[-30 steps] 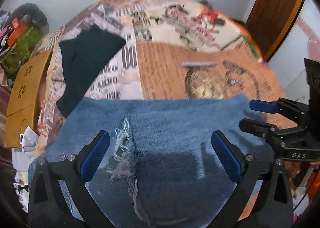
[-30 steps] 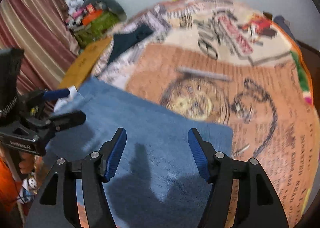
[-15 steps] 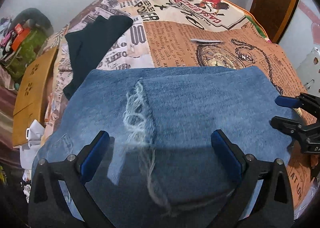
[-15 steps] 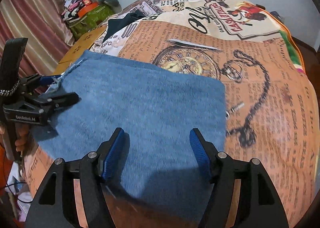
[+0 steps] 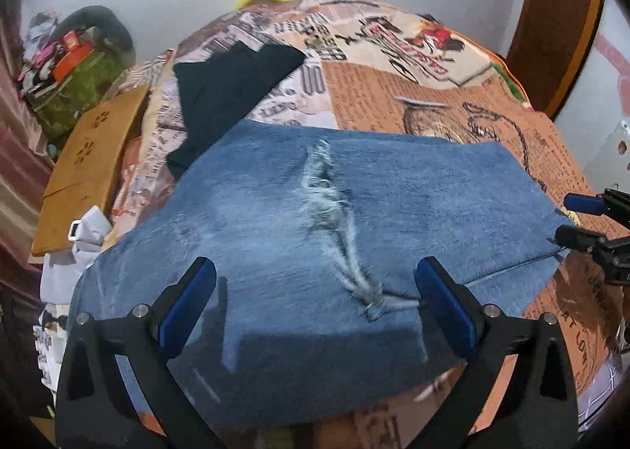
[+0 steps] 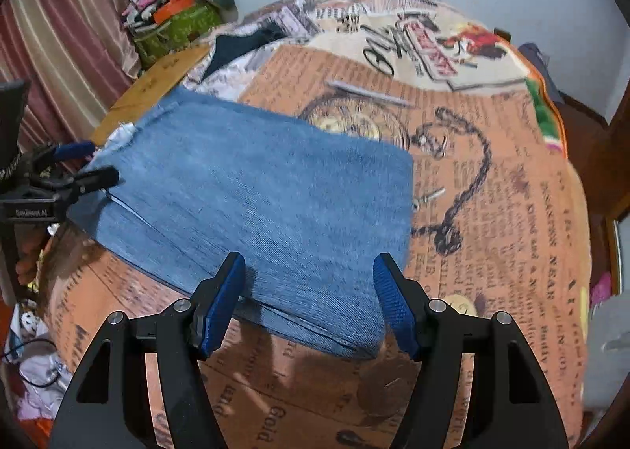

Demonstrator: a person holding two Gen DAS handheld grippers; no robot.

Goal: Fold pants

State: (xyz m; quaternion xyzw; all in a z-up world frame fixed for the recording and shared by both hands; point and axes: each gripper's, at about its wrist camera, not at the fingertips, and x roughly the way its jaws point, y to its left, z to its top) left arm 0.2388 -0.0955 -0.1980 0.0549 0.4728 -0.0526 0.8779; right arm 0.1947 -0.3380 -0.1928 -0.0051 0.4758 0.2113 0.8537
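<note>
The folded blue denim pants (image 5: 334, 220) lie as a flat, roughly rectangular stack on the bed, on the printed newspaper-pattern bedspread (image 6: 512, 213), near its near edge. Layered edges show along the near side, so I judge the folding nearly or fully done; the stack lies square, probably so it stays neat when left or lifted.

The left tongs (image 5: 315, 307) hover over the near edge of the pants with the blue-padded jaws spread wide, gripping nothing. The right tongs (image 6: 309, 303) likewise stand wide apart above the near right corner of the stack, empty. Both hang clear of the cloth, which fits a release or a pause before a final press.

The left wrist view shows what the right one misses: a frayed, ripped patch (image 5: 334, 213) running down the top layer of denim, and a dark folded garment (image 5: 232, 91) lying just beyond the far left corner of the pants; whether they touch I cannot tell. A wooden board (image 5: 86, 165) sits off the left edge of the bed.

The right wrist view shows the clean right side of the stack, the stacked fold lines at its near edge, and the pocket-watch print (image 6: 354, 118) beyond.
</note>
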